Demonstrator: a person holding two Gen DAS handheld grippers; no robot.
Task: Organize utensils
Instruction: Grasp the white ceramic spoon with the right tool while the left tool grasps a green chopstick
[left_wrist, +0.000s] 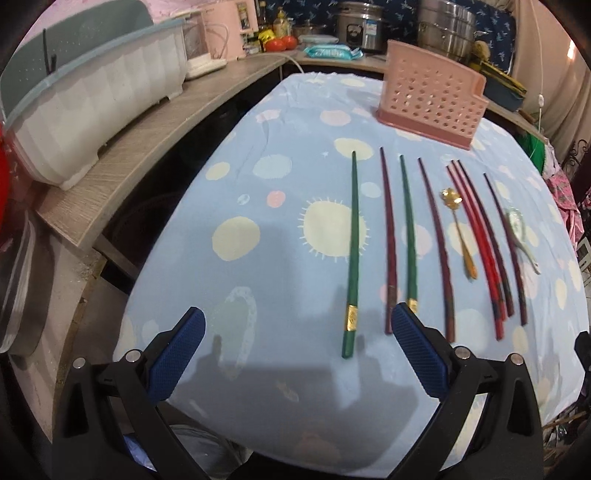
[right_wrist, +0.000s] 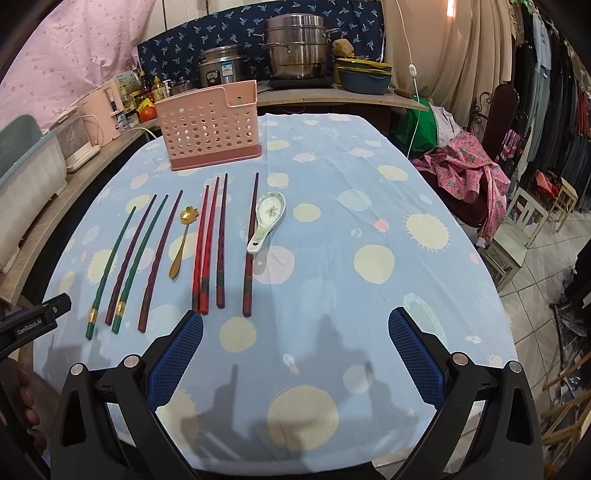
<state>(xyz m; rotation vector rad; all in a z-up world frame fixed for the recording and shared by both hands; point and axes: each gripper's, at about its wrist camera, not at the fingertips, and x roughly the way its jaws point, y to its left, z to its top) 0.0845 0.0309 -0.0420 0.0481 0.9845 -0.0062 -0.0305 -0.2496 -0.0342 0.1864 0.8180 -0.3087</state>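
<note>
Several chopsticks lie side by side on the blue spotted tablecloth (right_wrist: 369, 206): green ones (left_wrist: 353, 254) (right_wrist: 110, 269), dark purple ones (left_wrist: 388, 240) (right_wrist: 159, 258) and red ones (left_wrist: 480, 251) (right_wrist: 205, 251). A gold spoon (left_wrist: 458, 229) (right_wrist: 181, 240) lies among them, and a white ceramic spoon (right_wrist: 266, 221) (left_wrist: 522, 236) at their right. A pink perforated utensil holder (left_wrist: 430, 94) (right_wrist: 210, 125) stands upright behind them. My left gripper (left_wrist: 299, 332) is open above the near ends of the green chopsticks. My right gripper (right_wrist: 295, 332) is open, just right of the red chopsticks' ends.
A wooden counter (left_wrist: 155, 140) curves along the left and back with a white dish-drainer tub (left_wrist: 96, 96), steel pots (right_wrist: 299, 44) and bottles. At the right stand a chair with pink cloth (right_wrist: 469, 170) and hanging clothes (right_wrist: 554, 92). The left gripper's body (right_wrist: 33, 325) shows at the left edge.
</note>
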